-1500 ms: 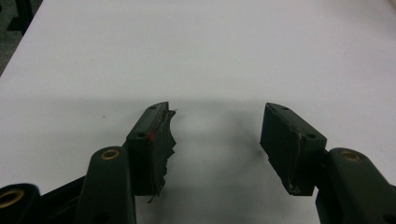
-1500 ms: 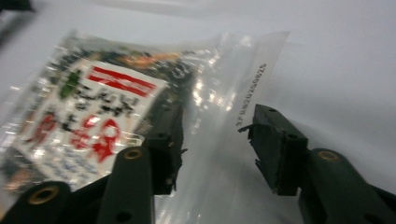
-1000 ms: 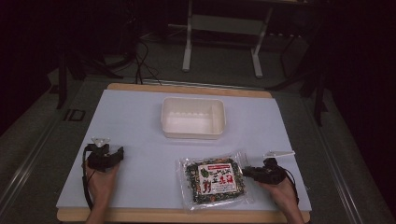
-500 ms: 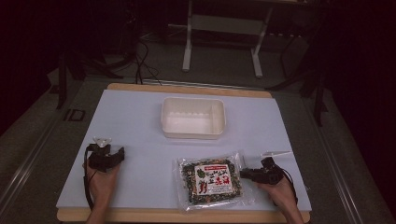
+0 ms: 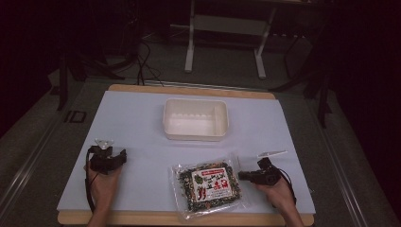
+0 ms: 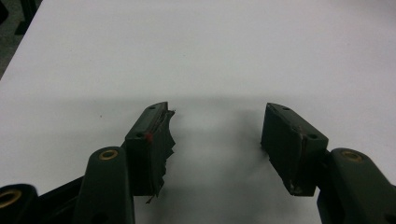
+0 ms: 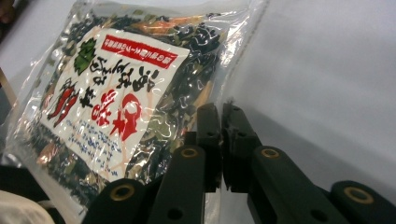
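A clear bag of dark dried mix with a white and red label [image 5: 208, 184] lies flat near the table's front edge, and fills the left of the right gripper view [image 7: 116, 93]. My right gripper [image 5: 242, 175] lies at the bag's right edge. Its jaws have just been closing and now stand together [image 7: 222, 109], with the bag's clear side seam pinched between them. My left gripper [image 5: 122, 157] rests at the front left, far from the bag. Its jaws [image 6: 217, 135] stand wide open over bare table with nothing between them.
An empty white plastic tub [image 5: 195, 135] stands in the middle of the white table top [image 5: 293, 137], behind the bag. A wooden edge [image 5: 189, 218] runs along the front. Dark floor, cables and a metal stand lie beyond the far edge.
The right gripper has slid a little left to the bag's edge and its jaws have come together there. The bag has shifted slightly left. The left hand has kept still.
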Available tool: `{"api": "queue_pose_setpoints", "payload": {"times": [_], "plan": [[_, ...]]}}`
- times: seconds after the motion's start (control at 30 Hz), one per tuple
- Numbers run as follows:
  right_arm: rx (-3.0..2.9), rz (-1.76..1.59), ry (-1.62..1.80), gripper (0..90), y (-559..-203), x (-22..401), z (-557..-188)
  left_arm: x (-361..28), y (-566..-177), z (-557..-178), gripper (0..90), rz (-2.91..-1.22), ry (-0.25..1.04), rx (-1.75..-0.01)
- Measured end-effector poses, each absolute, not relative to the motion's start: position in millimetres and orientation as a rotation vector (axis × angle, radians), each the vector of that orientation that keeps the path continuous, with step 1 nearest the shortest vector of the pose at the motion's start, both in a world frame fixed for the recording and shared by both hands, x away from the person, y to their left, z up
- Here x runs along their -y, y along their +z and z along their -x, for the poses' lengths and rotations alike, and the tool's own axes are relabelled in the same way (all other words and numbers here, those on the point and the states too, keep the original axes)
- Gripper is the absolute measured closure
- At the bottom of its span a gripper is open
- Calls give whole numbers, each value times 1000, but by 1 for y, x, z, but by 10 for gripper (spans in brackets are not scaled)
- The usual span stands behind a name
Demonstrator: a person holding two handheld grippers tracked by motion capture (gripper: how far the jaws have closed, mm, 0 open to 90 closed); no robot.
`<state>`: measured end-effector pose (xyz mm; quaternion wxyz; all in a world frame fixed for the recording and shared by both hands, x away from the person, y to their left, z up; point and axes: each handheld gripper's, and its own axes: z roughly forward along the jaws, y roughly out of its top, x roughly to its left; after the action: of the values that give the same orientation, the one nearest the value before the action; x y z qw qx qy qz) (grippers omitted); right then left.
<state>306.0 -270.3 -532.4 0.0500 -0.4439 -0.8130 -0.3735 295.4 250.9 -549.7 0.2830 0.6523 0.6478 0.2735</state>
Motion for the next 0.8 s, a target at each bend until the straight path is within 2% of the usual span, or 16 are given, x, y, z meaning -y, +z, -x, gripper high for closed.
{"api": "queue_pose_setpoints", "payload": {"times": [0.8], "plan": [[2660, 1220, -1140, 895, -491, 233, -328, -253, -549, -294, 420, -1710, 743, -1744]]}}
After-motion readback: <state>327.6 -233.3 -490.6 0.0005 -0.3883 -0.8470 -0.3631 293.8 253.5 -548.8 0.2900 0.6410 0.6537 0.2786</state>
